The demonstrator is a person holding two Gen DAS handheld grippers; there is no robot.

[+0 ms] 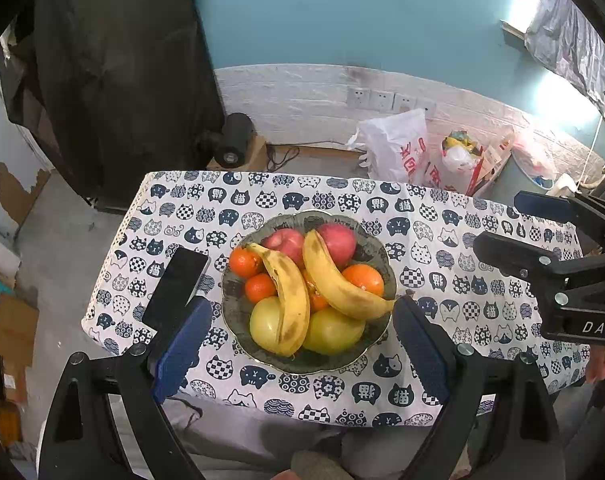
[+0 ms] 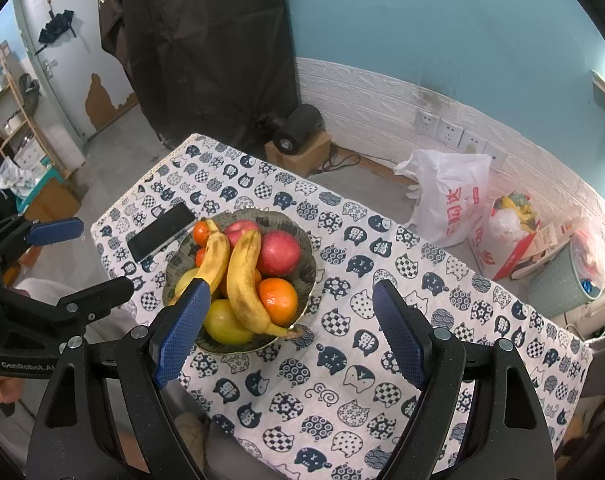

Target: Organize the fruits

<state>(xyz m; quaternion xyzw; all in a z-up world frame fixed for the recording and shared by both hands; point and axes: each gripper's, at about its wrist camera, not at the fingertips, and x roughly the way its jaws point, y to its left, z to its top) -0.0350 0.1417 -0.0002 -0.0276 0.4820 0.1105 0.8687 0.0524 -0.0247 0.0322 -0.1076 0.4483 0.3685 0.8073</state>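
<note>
A dark patterned bowl [image 1: 368, 240] [image 2: 307, 242] stands on the cat-print tablecloth [image 1: 442, 280] [image 2: 342, 380]. It holds two bananas [image 1: 292, 296] [image 2: 242, 280], two red apples [image 1: 338, 240] [image 2: 278, 252], several oranges [image 1: 363, 278] [image 2: 277, 300] and two yellow-green fruits [image 1: 332, 330] [image 2: 222, 326]. My left gripper [image 1: 302, 306] [image 2: 102, 254] hovers above the bowl's near side, open, with nothing between its blue pads. To the right of the bowl my right gripper [image 2: 291, 286] [image 1: 500, 222] also hangs open and holds nothing.
A black phone [image 1: 178, 288] [image 2: 162, 232] lies left of the bowl. Beyond the table, plastic bags [image 1: 398, 148] [image 2: 450, 196], a bucket [image 2: 562, 280] and a black device on a cardboard box [image 1: 234, 140] [image 2: 298, 128] sit on the floor. A person's lap is at the near table edge.
</note>
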